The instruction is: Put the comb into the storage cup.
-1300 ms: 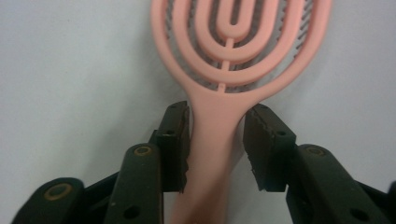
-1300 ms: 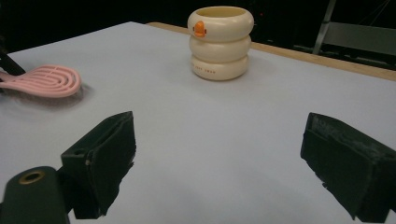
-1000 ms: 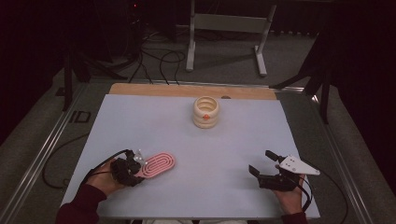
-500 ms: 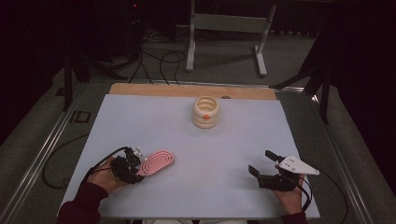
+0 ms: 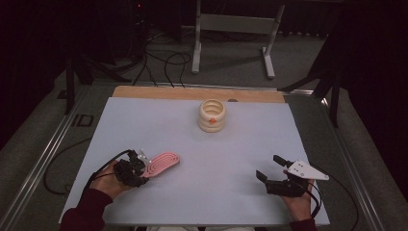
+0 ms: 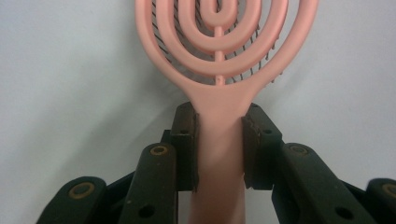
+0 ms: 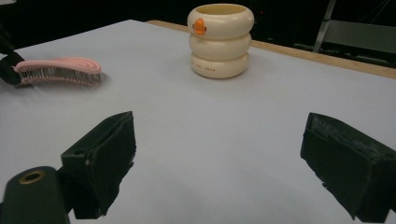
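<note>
Left gripper (image 5: 139,166) clamped on the handle of the pink hairbrush (image 5: 162,163), pads pressing both sides in the left gripper view. Hairbrush lying at the near left of the white table (image 5: 144,125), bristles down. Right gripper (image 5: 269,168) at the near right, jaws spread wide, nothing between them. Cream ringed cup (image 5: 212,115) upright toward the far middle, well apart from both grippers.
</note>
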{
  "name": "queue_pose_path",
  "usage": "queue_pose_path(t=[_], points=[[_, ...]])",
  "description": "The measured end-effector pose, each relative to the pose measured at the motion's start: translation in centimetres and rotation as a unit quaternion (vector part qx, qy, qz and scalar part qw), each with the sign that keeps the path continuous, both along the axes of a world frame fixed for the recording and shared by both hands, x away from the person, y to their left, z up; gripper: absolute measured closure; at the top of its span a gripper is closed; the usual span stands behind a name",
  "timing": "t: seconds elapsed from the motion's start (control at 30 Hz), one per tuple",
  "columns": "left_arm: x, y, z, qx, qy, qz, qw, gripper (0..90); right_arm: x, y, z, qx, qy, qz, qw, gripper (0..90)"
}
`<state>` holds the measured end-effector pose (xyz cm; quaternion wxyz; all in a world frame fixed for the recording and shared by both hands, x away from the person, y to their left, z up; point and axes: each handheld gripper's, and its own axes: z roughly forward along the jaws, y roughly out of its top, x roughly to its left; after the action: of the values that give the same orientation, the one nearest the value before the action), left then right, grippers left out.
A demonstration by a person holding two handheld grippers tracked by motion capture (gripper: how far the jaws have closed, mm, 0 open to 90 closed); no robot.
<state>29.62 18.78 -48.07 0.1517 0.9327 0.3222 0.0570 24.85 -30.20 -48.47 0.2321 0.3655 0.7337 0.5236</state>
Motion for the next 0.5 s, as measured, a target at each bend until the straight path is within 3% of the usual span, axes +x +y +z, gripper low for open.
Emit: queue_pose_path(t=[0.5], points=[[-0.02,0.07,0.62,-0.001,-0.044,0.025,0.9987,71.2,-0.03,-0.01,0.05,-0.001,0.000,-0.001,1.0000,10.1]])
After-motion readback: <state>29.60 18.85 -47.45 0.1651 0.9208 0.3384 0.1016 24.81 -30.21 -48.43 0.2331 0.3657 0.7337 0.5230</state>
